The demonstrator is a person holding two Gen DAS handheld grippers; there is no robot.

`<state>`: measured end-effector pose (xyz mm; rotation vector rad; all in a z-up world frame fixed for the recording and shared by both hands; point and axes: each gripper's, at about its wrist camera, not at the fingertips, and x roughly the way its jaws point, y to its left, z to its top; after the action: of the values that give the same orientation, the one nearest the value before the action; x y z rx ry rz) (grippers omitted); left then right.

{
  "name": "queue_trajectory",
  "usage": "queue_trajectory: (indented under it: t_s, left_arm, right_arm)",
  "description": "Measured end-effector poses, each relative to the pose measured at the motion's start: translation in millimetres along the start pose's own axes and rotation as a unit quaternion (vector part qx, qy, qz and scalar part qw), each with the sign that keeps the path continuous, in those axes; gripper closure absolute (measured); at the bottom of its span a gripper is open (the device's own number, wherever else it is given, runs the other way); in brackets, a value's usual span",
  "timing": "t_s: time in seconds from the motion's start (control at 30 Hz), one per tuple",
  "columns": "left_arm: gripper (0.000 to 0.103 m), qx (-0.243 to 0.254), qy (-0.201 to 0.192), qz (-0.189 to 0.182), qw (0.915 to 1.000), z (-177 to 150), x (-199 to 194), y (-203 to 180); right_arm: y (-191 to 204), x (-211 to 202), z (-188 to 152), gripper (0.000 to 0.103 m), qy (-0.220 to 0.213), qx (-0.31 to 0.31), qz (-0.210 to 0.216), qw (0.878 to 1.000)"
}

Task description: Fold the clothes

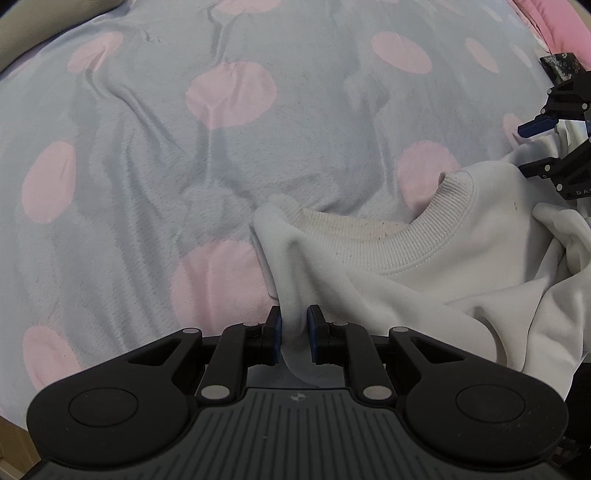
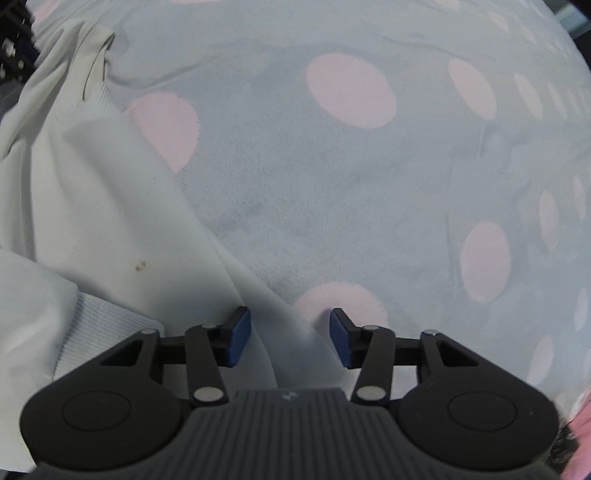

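A white sweatshirt [image 1: 424, 280] with a ribbed collar [image 1: 406, 240] lies crumpled on the right of the bed. My left gripper [image 1: 294, 332] is shut on a fold of the garment near its shoulder, and the cloth is pinched between the blue pads. At the right edge of the left wrist view my right gripper [image 1: 532, 146] stands open beside the other shoulder. In the right wrist view the sweatshirt [image 2: 110, 192] fills the left side, and one edge runs between the wide-apart fingers of the right gripper [image 2: 290, 338]. A ribbed cuff or hem [image 2: 99, 314] lies by the left finger.
A grey-blue fleece blanket with pink dots [image 1: 184, 166] covers the bed [image 2: 351, 184] and is wrinkled in places. Pink fabric [image 1: 554, 22] sits at the far right corner, a beige surface [image 1: 22, 33] at the far left, and a pale wooden edge [image 1: 11, 446] at the near left.
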<state>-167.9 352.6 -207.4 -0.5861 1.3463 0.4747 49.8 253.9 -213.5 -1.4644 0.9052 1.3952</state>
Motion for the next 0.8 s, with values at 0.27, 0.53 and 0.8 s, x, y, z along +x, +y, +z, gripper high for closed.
queue_trajectory:
  t_s: [0.27, 0.53, 0.8]
  left_arm:
    - [0.1, 0.008, -0.044, -0.015, 0.9989, -6.0, -18.6, -3.3]
    - [0.101, -0.02, -0.16, -0.047, 0.9858, -4.9, -83.5, 8.9]
    - [0.101, -0.043, -0.319, -0.031, 0.9463, 18.4, -204.8, 33.9]
  right_arm:
    - [3.4, -56.5, -13.9, 0.098, -0.032, 0.061, -0.072, 0.995]
    - [17.4, -148.5, -30.6, 0.1, -0.105, 0.109, -0.203, 0.967]
    - [39.3, -266.7, -51.5, 0.1, -0.19, 0.151, -0.323, 0.915]
